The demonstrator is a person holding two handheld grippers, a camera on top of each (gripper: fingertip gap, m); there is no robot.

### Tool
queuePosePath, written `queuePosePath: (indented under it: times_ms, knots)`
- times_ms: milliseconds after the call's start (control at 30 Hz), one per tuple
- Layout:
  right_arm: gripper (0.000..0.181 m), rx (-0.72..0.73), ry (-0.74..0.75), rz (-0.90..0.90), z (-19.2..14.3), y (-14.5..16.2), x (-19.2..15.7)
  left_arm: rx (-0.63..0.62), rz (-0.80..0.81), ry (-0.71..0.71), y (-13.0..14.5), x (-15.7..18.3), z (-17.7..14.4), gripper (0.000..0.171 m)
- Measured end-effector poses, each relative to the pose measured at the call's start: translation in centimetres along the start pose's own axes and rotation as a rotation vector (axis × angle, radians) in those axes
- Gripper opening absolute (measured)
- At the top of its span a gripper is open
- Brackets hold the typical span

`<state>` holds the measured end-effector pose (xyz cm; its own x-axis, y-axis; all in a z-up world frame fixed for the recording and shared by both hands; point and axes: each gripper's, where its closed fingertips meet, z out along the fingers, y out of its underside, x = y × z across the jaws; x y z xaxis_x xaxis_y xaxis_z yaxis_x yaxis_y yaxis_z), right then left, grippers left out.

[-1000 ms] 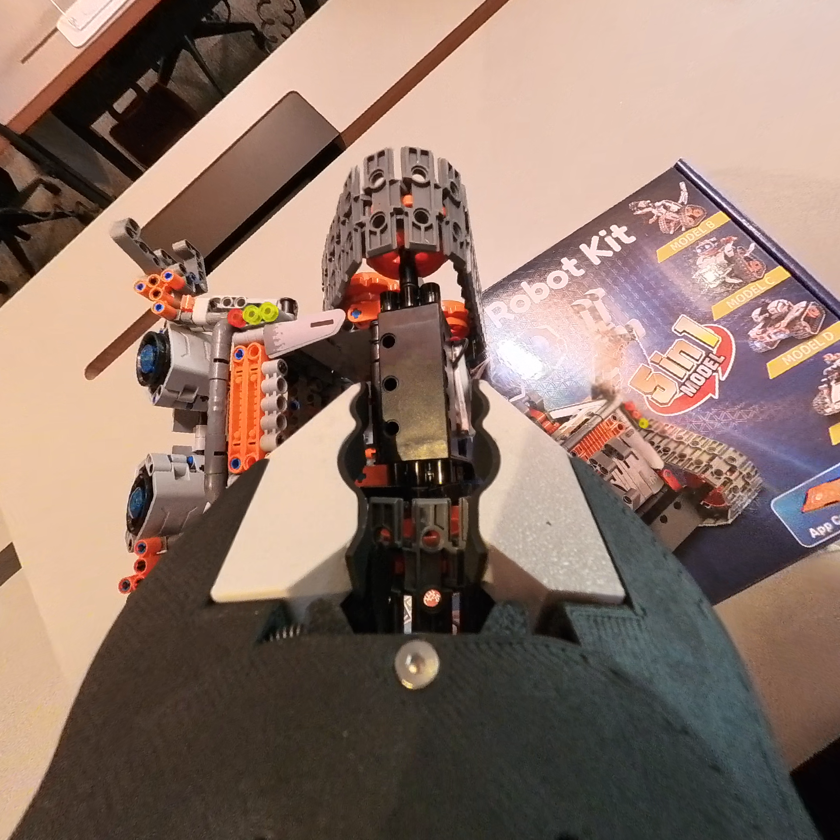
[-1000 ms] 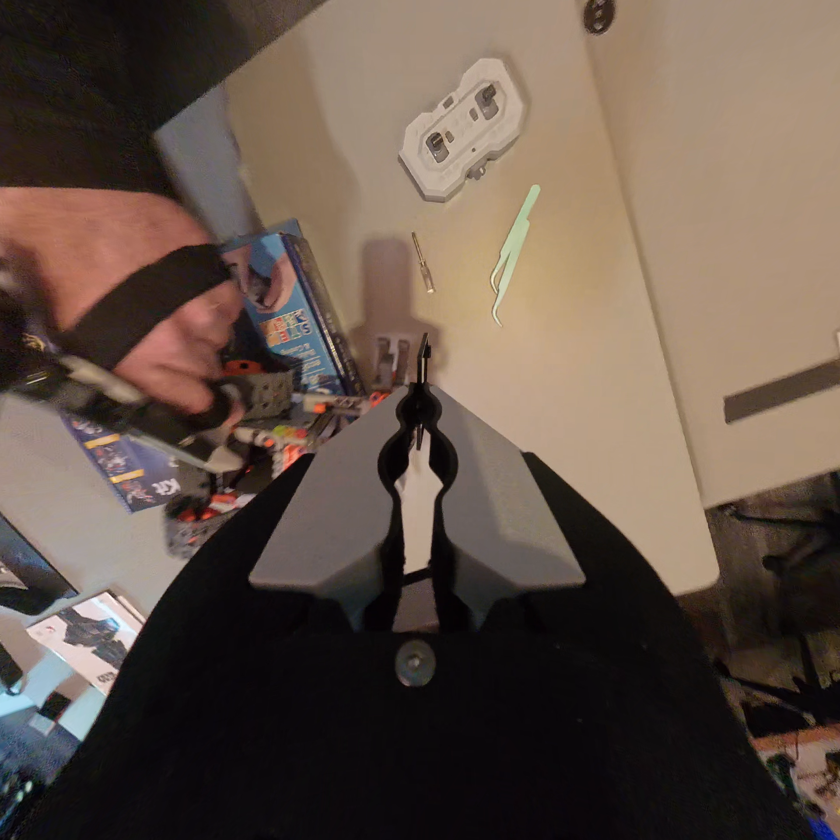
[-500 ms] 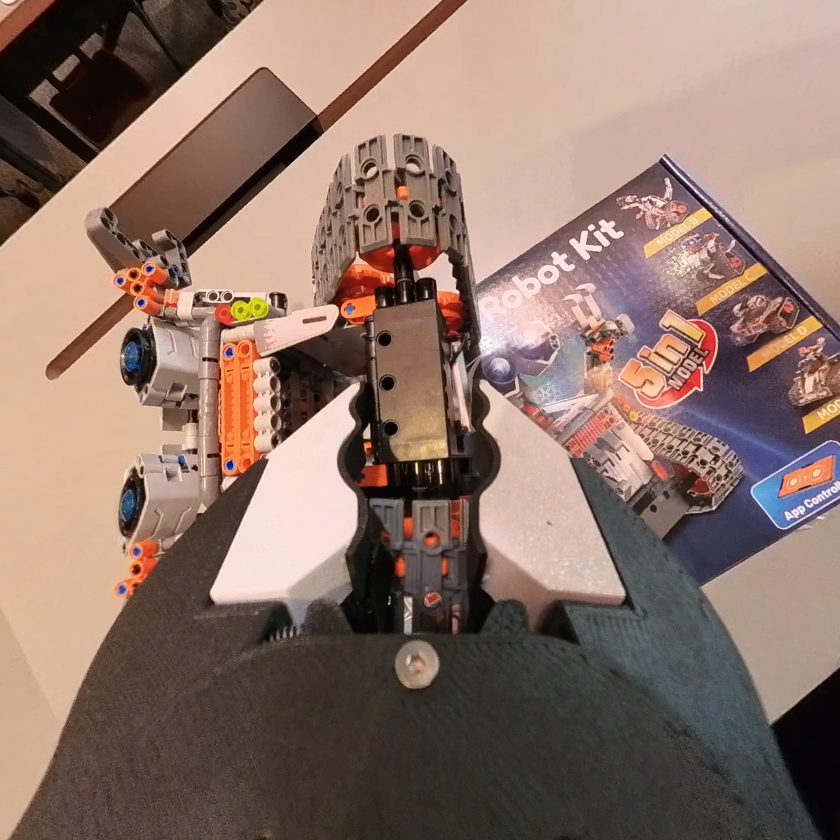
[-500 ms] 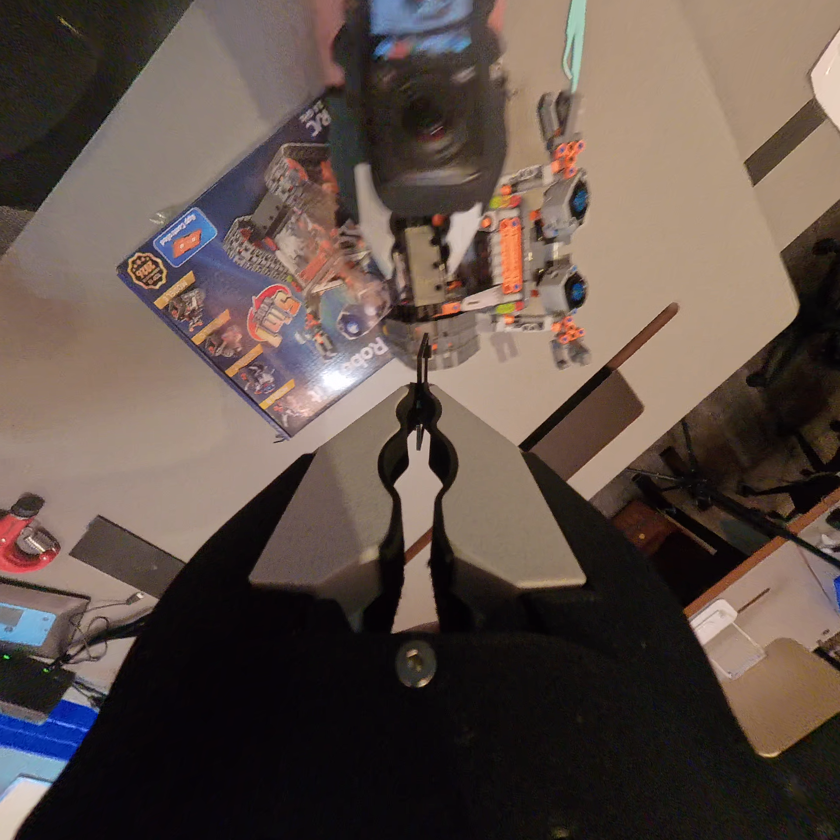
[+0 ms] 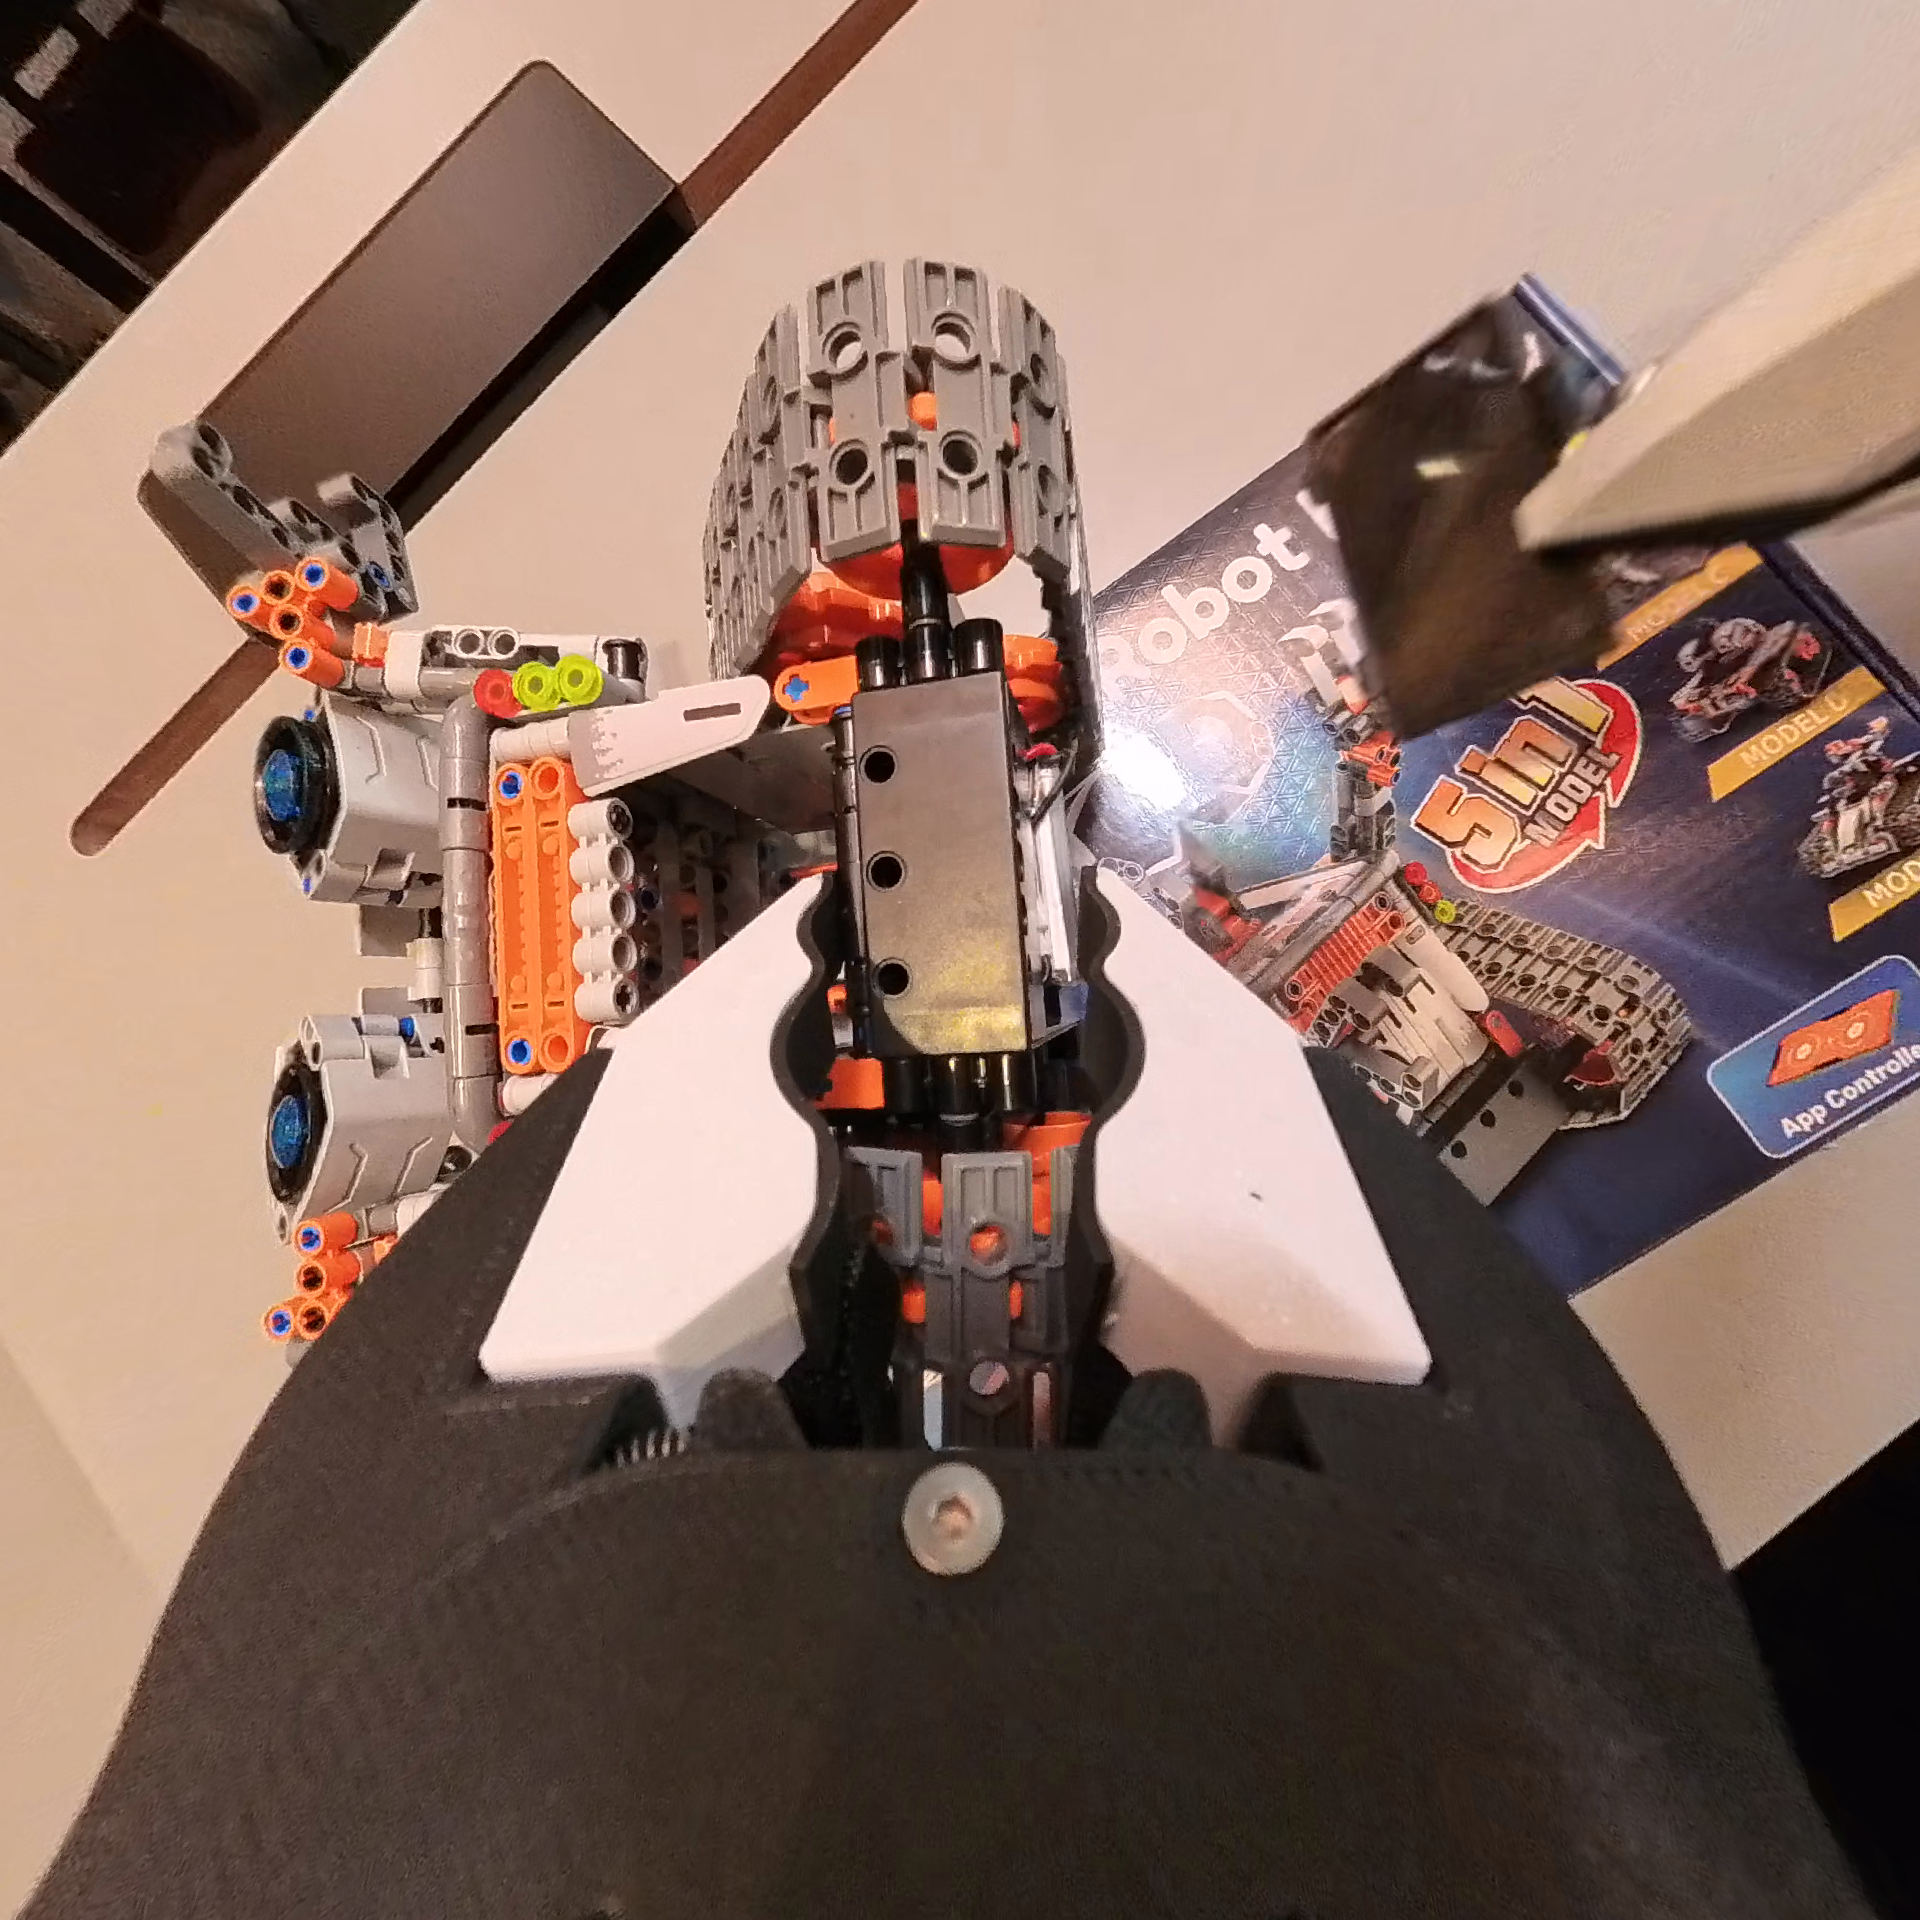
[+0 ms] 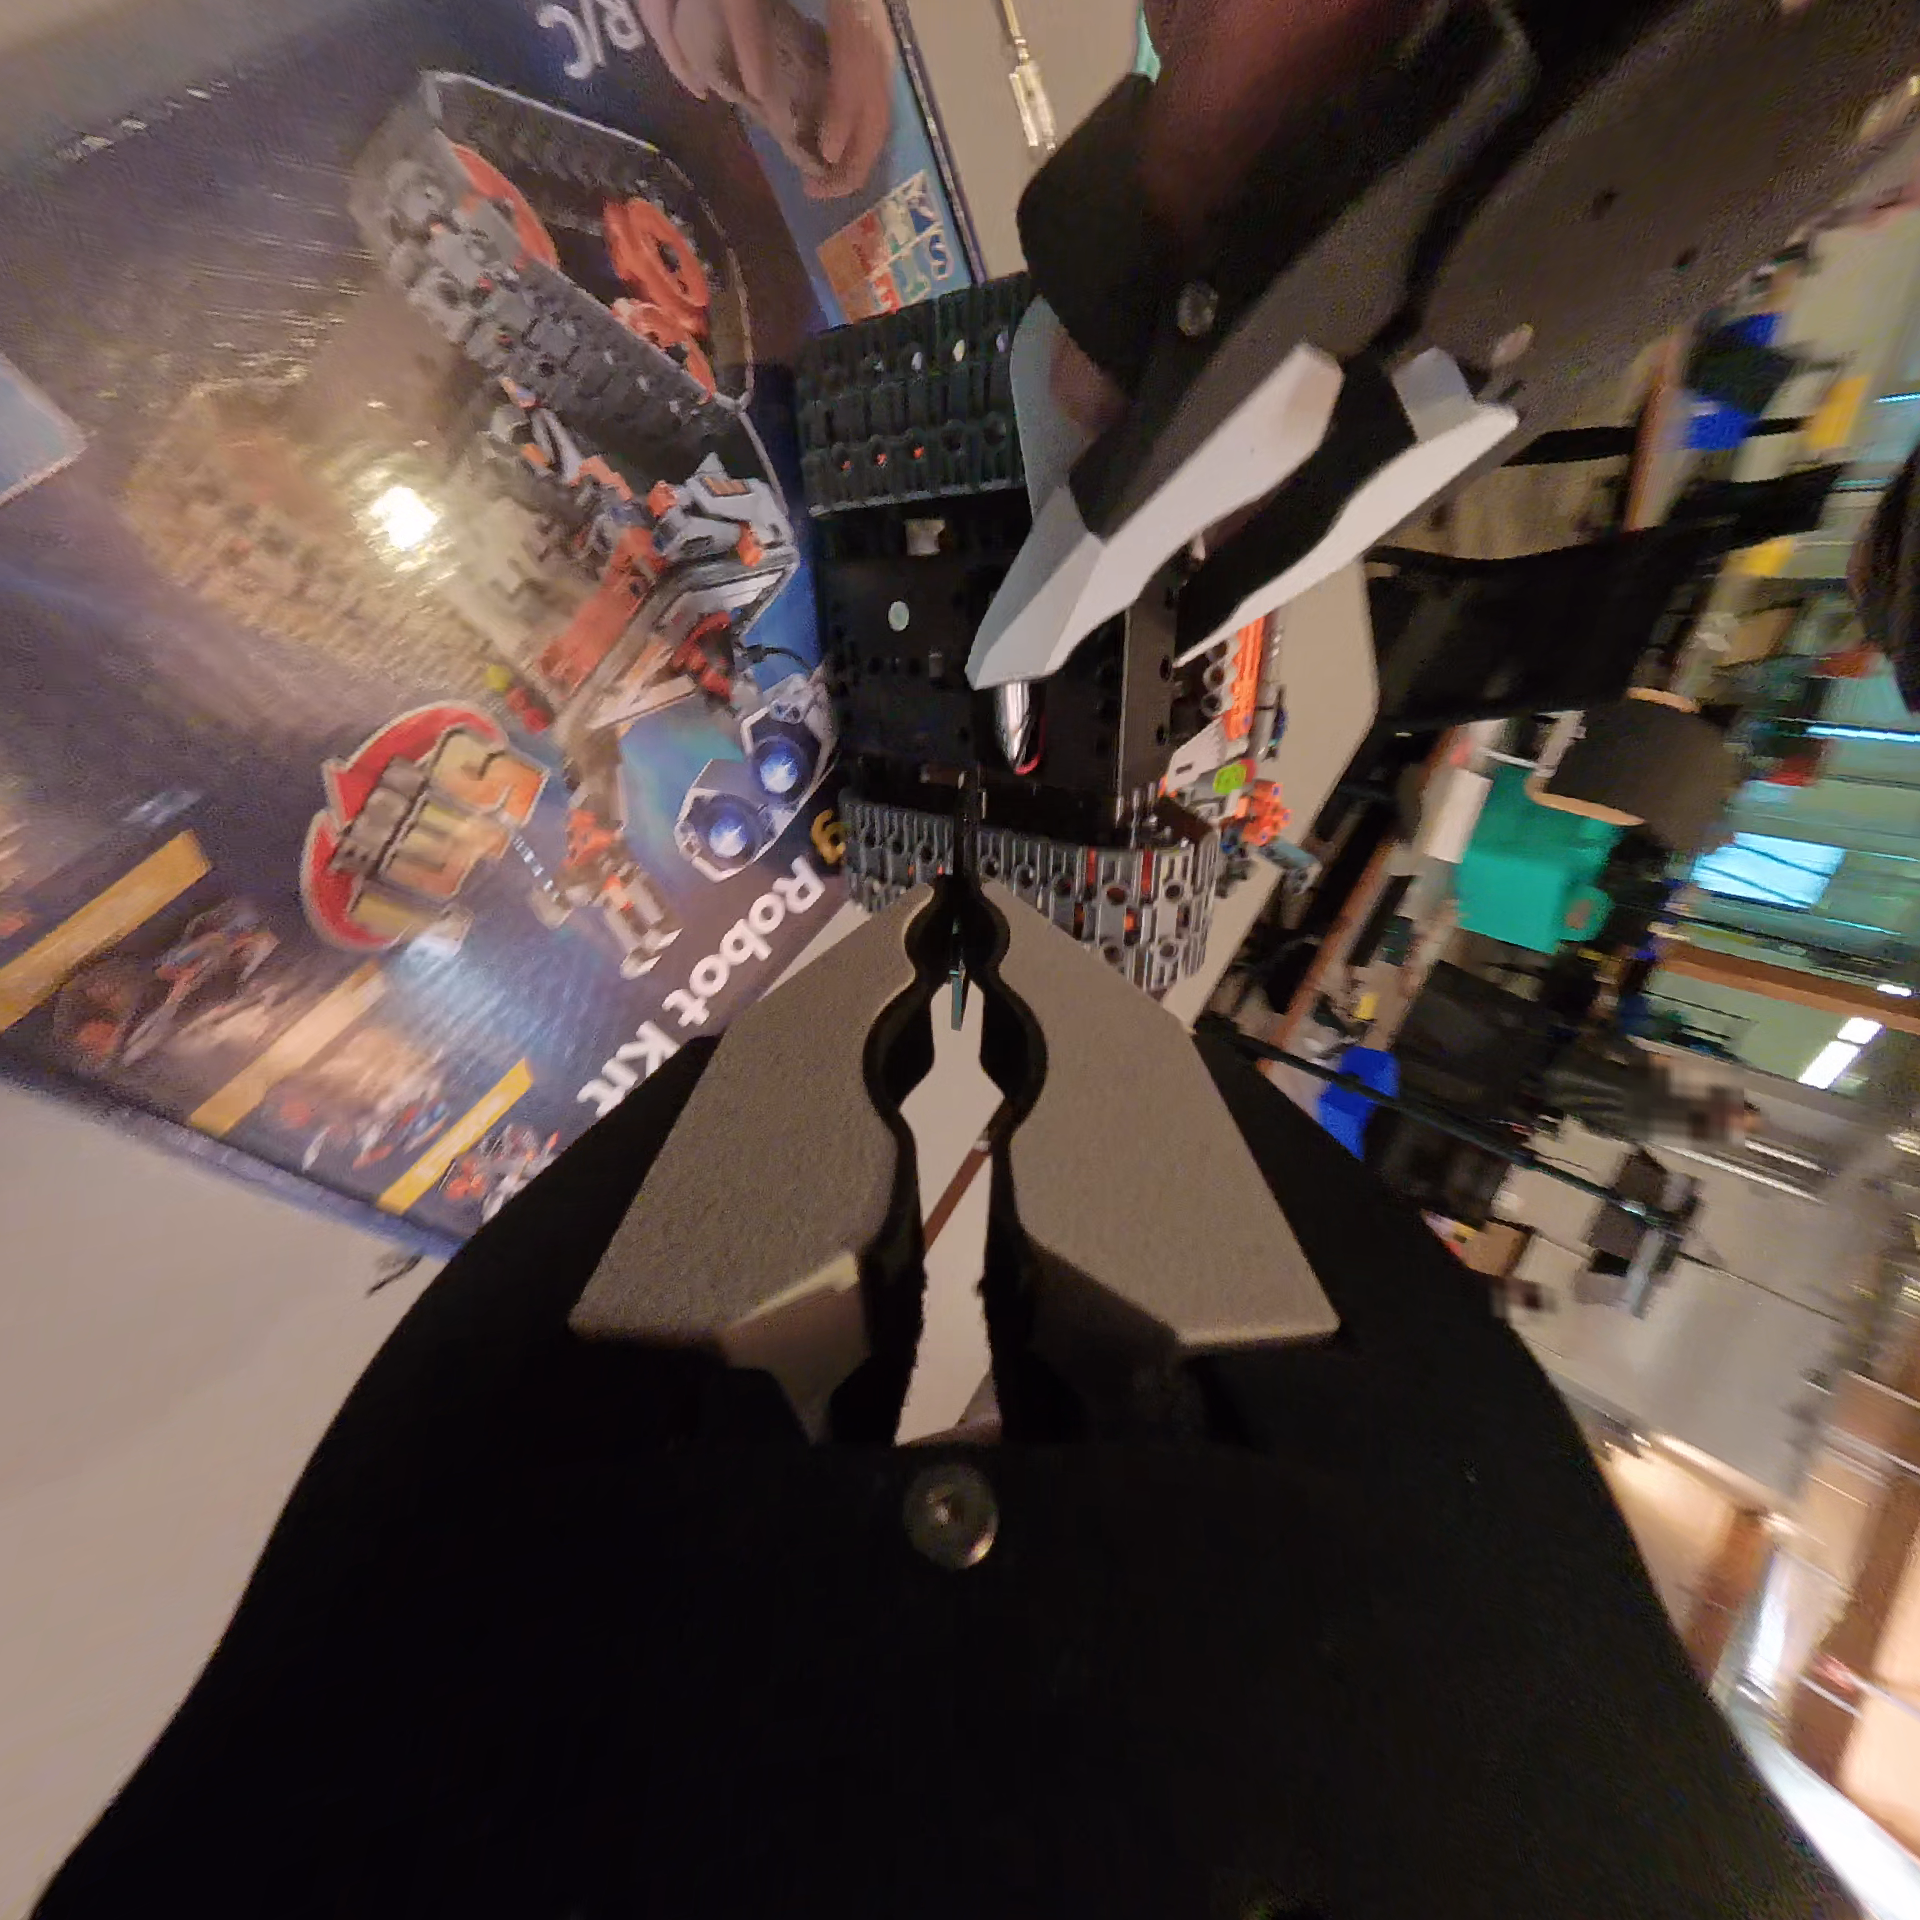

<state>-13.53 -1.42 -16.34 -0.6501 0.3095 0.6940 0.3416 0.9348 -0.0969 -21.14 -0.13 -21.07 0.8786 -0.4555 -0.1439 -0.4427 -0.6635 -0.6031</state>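
Left wrist view, left to right: a brick-built robot model with 2 blue-lensed grey housings, orange beams and a grey track loop; the left gripper, its white fingers clamped on the model's black block; a dark blue kit box lying on the pale surface near its right edge. Right wrist view: the box at left; the right gripper, fingers together on a thin black pin, its tip at the grey track.
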Motion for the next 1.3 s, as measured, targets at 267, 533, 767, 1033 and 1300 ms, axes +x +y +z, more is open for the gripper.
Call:
queuePosePath:
  times_ms: [267, 533, 767, 1033, 1300]
  knots:
    - [0.0, -0.012, 0.211, -0.034, 3.4, -2.2, -0.9, -0.018, -0.015, 0.02, 0.1, -0.2, 0.0, 0.042]
    - [0.0, -0.044, 0.277, -0.032, 5.7, -2.9, -0.7, -0.029, -0.015, 0.031, 0.1, -0.2, 0.0, 0.042]
    - [0.0, -0.079, 0.28, -0.047, 6.9, -2.3, -0.5, -0.035, -0.012, 0.039, 0.2, -0.2, 0.0, 0.043]
    - [0.0, -0.07, 0.282, -0.039, 6.8, -2.4, -0.5, -0.039, -0.01, 0.047, 0.2, -0.2, -0.1, 0.043]
    - [0.0, -0.021, 0.223, 0.14, 4.1, -2.8, -2.5, -0.034, -0.035, 0.067, 0.2, -0.5, -0.2, 0.043]
